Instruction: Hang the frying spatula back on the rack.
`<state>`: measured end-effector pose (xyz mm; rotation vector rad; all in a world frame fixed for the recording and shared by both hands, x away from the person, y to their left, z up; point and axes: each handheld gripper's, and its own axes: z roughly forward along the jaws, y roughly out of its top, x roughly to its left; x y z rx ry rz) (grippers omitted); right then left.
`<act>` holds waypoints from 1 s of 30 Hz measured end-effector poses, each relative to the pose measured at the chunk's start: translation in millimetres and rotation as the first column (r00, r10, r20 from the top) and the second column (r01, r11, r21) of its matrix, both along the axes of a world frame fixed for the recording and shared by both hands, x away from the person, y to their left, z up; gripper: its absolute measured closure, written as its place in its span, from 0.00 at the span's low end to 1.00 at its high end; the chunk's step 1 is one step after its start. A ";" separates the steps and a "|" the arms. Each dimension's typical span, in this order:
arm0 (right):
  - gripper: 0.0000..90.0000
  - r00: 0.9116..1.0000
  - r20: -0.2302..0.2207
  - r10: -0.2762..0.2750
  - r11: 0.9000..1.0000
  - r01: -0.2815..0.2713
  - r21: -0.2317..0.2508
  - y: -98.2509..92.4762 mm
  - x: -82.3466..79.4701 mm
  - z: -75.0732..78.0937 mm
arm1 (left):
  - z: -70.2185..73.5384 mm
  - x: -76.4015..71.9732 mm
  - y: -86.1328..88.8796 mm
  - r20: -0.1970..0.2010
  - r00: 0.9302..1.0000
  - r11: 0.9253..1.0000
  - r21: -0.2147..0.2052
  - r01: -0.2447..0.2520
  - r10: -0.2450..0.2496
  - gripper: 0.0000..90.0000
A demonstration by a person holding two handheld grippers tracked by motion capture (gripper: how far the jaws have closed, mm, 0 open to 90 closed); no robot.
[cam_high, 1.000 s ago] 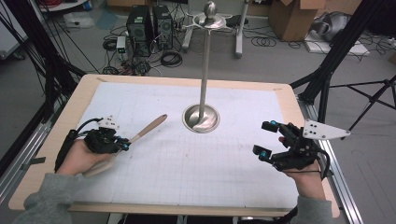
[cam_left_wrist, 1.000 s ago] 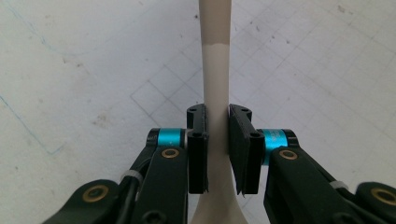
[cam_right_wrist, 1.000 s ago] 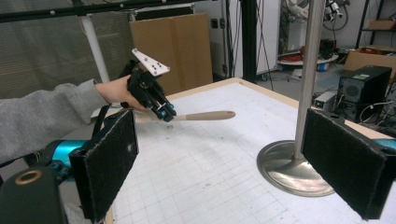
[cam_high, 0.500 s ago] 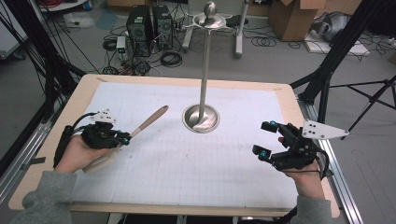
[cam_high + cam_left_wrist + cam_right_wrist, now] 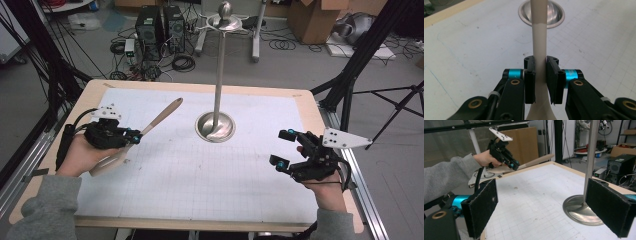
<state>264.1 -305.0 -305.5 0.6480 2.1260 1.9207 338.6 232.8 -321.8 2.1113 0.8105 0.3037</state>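
Note:
My left gripper (image 5: 134, 137) is shut on a pale wooden spoon (image 5: 161, 116), held above the table at the left. In the left gripper view its pads clamp the spoon's (image 5: 539, 37) neck just above the bowl, and the handle points toward the metal stand's base (image 5: 554, 15). From the right gripper view the left gripper (image 5: 514, 165) hangs in the air with the spoon handle (image 5: 536, 161) slanting up and right. My right gripper (image 5: 280, 147) rests near the table's right side, open, with nothing between its pads (image 5: 481, 205).
A metal stand with a round base (image 5: 215, 126) and a tall pole (image 5: 219, 75) rises from the middle back of the white grid mat (image 5: 200, 175). The wooden table edge (image 5: 310, 107) frames the mat. Computers, cables and boxes lie on the floor behind.
My left gripper has risen with the spoon, and the handle now points higher toward the stand. The right gripper has stayed where it was.

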 end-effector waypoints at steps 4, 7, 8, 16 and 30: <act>0.11 1.000 0.000 -0.001 1.000 0.001 0.005 -0.9 -0.3 0.2 | 10.4 1.9 -0.1 0.014 1.000 1.000 -0.010 0.009 -0.009 0.86; 0.11 1.000 0.000 -0.005 1.000 0.005 0.005 -1.1 -0.5 0.4 | 17.0 3.4 -1.3 0.025 1.000 1.000 -0.013 0.010 -0.010 0.86; 0.11 1.000 -0.001 -0.004 1.000 0.004 0.009 -1.0 -0.7 0.3 | 19.1 3.9 -1.5 0.028 1.000 1.000 -0.013 0.014 -0.014 0.86; 0.11 1.000 -0.003 -0.001 1.000 0.001 0.013 -1.3 -1.4 0.6 | 35.0 6.5 -4.4 0.052 0.999 0.999 -0.048 0.017 -0.015 0.86; 0.11 1.000 0.004 0.003 1.000 -0.003 0.024 -2.9 -2.8 1.6 | 62.0 10.8 -11.0 0.076 0.997 0.998 -0.054 0.026 -0.021 0.86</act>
